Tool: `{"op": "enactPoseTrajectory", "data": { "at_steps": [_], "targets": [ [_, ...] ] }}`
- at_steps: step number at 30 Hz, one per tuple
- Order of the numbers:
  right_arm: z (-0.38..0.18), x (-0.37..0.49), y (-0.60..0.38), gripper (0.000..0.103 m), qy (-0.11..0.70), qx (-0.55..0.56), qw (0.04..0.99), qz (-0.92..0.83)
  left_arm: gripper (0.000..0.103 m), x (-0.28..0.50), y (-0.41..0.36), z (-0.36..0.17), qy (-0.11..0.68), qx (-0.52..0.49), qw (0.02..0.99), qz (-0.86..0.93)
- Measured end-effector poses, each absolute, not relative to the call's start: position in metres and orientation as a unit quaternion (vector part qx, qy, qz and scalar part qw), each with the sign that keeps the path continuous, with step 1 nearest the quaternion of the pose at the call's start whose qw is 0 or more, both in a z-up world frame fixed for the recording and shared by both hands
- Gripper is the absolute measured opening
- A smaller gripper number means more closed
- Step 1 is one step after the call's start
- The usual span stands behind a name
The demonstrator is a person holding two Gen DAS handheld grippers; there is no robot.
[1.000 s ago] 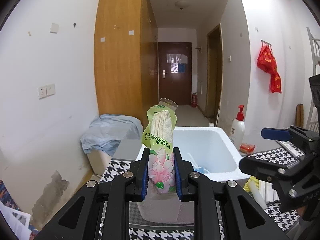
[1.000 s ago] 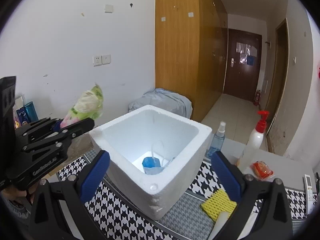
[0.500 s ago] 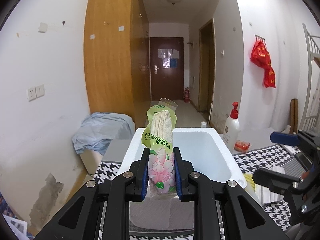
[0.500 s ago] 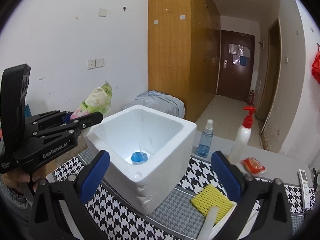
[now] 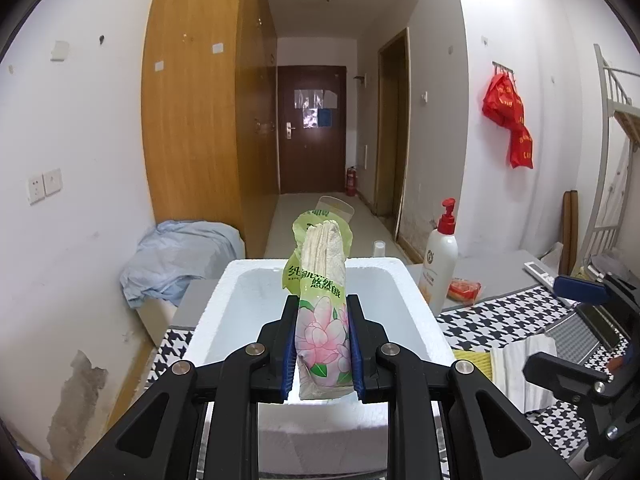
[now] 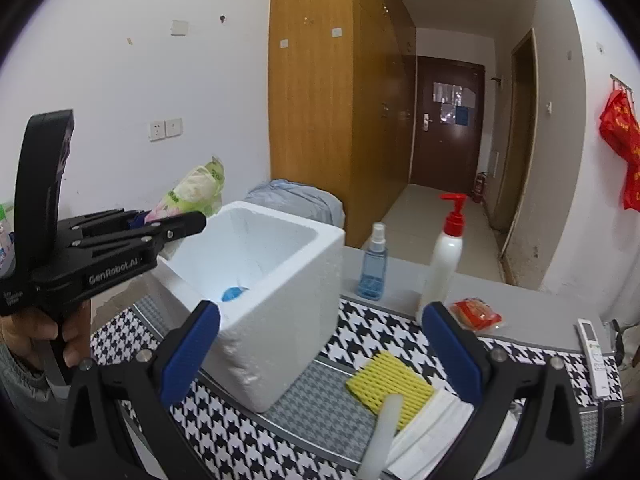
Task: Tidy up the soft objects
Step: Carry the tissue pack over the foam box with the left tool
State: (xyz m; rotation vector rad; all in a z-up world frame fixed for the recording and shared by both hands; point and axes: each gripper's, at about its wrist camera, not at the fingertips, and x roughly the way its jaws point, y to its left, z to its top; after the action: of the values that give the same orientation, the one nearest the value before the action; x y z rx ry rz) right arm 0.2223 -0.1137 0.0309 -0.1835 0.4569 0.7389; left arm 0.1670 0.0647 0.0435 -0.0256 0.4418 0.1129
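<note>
My left gripper is shut on a green and pink flowered tissue pack, held upright above the near rim of the white foam box. From the right wrist view the pack sits at the box's left rim. A blue object lies in the box bottom. My right gripper is open and empty, to the right of the box, above a yellow sponge and a folded white cloth.
A white pump bottle, a blue spray bottle, a red packet and a remote stand on the grey table behind the houndstooth mat. A blue cloth pile lies left of the table.
My left gripper has carried the tissue pack rightward, from left of the box to centred over its near rim. My right gripper has drawn back and right from the box.
</note>
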Motion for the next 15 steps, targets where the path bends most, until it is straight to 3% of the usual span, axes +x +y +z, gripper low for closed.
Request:
{"op": "enactPoseTrajectory", "data": {
  "at_steps": [11,13,15],
  "targets": [
    [0.028,0.229,-0.133,0.102,0.223,-0.085,0.911,0.338,0.027,0.194,0.066,0.031,0.254,-0.008,0.965,0.06],
    [0.028,0.23,-0.135,0.102,0.223,-0.084,0.912,0.335,0.04,0.195,0.065,0.031,0.252,-0.004,0.966,0.062],
    [0.027,0.231,-0.136,0.102,0.224,-0.082,0.911,0.336,0.073,0.191,0.063,0.032,0.245,-0.003,0.967,0.066]
  ]
}}
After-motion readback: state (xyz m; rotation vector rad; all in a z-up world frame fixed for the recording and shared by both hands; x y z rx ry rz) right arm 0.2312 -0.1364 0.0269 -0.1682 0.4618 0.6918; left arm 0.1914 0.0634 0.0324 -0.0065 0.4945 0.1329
